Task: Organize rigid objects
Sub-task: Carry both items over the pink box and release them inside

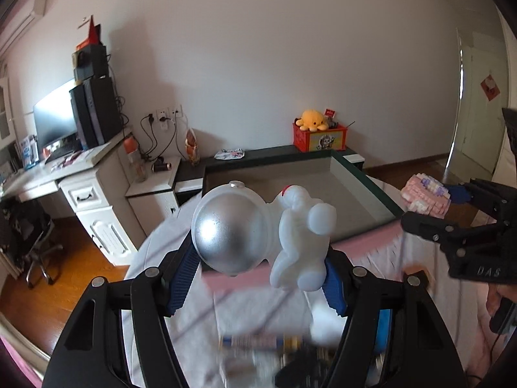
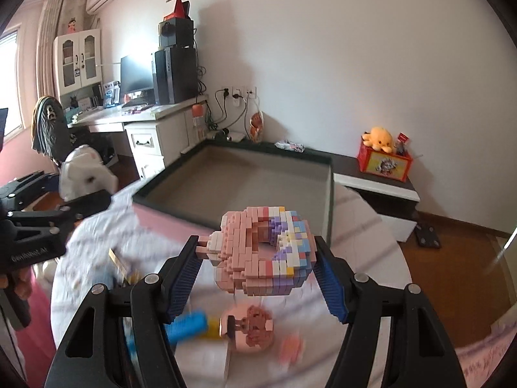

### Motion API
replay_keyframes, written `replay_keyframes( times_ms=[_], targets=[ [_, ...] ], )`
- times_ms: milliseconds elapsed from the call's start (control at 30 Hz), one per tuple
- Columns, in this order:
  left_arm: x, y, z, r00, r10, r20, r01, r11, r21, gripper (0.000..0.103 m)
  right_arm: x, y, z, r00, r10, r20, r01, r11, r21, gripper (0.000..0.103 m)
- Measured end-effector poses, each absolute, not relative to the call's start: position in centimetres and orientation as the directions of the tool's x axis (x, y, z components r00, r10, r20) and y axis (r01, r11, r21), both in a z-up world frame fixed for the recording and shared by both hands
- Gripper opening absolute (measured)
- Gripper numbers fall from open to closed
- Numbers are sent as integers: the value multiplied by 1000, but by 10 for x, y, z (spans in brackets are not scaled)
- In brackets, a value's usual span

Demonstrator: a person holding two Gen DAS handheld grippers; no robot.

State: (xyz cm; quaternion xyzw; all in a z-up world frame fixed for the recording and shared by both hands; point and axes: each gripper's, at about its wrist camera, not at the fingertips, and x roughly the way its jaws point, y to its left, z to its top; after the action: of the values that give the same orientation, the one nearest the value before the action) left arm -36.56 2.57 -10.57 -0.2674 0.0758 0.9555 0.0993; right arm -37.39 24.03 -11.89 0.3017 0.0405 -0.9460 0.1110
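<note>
I hold two things at once, both lifted clear of the cloth-covered table (image 2: 371, 226) below. My left gripper (image 1: 258, 278) has its blue ribbed fingers (image 1: 182, 281) closed partway on a white astronaut figure (image 1: 258, 236) with a silver helmet; the pads press its sides, helmet to the left pad and legs to the right, and it hangs tilted between them. My right gripper (image 2: 257, 268) grips a pink and pastel brick-built doughnut (image 2: 263, 252) in the same way, its fingers (image 2: 332, 287) pressing either edge at a middling spread, the ring tipped toward me. Ahead of both pairs of fingers, beyond the held toys, lies a shallow dark-rimmed tray (image 2: 323, 158), and its grey floor looks bare, so I judge that nothing has yet been put away there. Beneath my right fingers, on the cloth, several things wait, blurred: a blue cylinder (image 2: 187, 325), a small brown and pink brick figure (image 2: 250, 329), and a pale pink blob I cannot identify. Beneath my left fingers there is a long blurred box or tube whose nature I cannot tell. My reading is that the sorting is at an early stage: two items are picked up and in the air, neither is placed, and at least three more remain on the table.
</note>
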Motion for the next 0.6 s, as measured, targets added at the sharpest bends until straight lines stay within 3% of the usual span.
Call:
replay_keyframes(
  times_ms=[233,600],
  targets=[
    [-448,46,-123,-793,121,-597,-232,-966,111,68,-451,233,-131,-743,-158,-650,234,-972,-32,69],
    [-485,55,-161,-741,75,-667,-220,-966,135,69,-495,228,-178,-654,-147,-742,257,-966,-35,69]
  ],
)
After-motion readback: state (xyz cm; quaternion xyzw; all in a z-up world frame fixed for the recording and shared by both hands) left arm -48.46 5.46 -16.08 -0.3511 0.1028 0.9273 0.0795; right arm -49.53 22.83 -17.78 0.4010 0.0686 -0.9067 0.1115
